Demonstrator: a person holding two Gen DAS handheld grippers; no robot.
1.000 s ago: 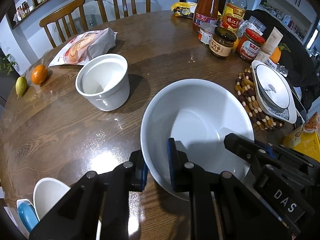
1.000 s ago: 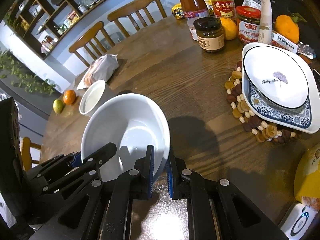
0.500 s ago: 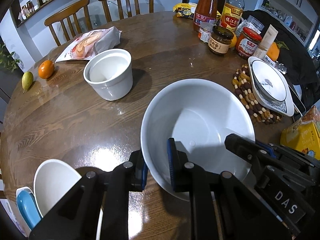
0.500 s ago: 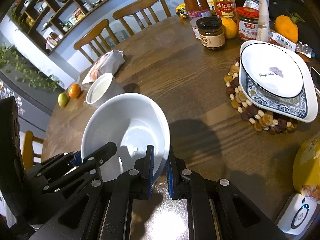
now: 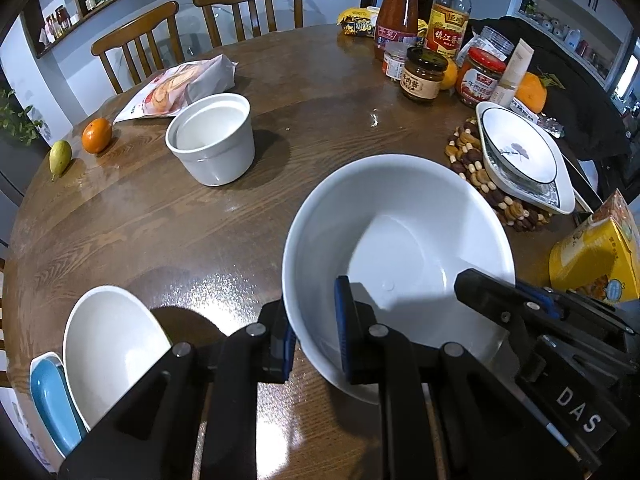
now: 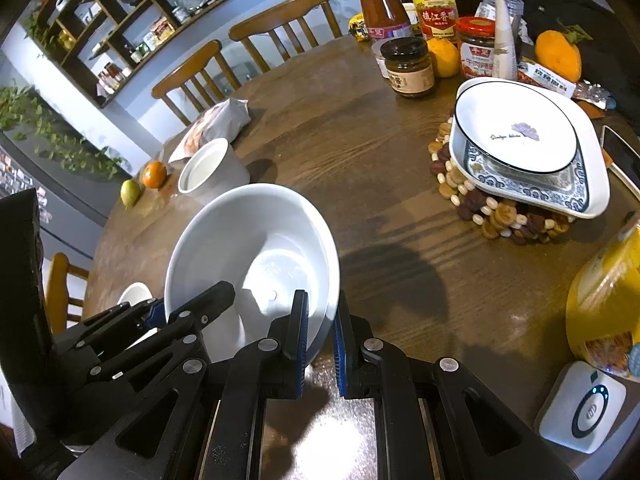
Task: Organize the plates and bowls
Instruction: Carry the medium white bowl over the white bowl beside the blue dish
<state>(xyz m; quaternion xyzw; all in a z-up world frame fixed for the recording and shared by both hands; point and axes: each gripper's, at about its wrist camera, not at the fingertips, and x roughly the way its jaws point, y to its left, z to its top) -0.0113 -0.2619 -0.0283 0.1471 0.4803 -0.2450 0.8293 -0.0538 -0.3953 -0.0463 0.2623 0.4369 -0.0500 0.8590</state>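
Held above the wooden table [image 5: 140,220]: large white bowl [image 5: 400,248], round, mouth up, tipped slightly. Clamped on its near rim by left gripper [image 5: 312,340] and right gripper [image 6: 320,328], both narrow. Beyond: white ramekin [image 5: 212,144], stacked plates [image 6: 528,148] on a beaded trivet [image 6: 492,216], jars. Near left: small white bowl [image 5: 108,348].

round wooden table [image 5: 168,224], two wooden chairs [image 5: 248,4] at far edge. snack bag [image 5: 180,88] lying flat near them; orange [image 5: 97,141] and green fruit [image 5: 60,157] side by side at left rim. cluster of sauce bottles [image 5: 396,12] and jars [image 5: 424,76] far right. beaded trivet [image 6: 496,216] right side, yellow box [image 5: 600,256] near right edge.
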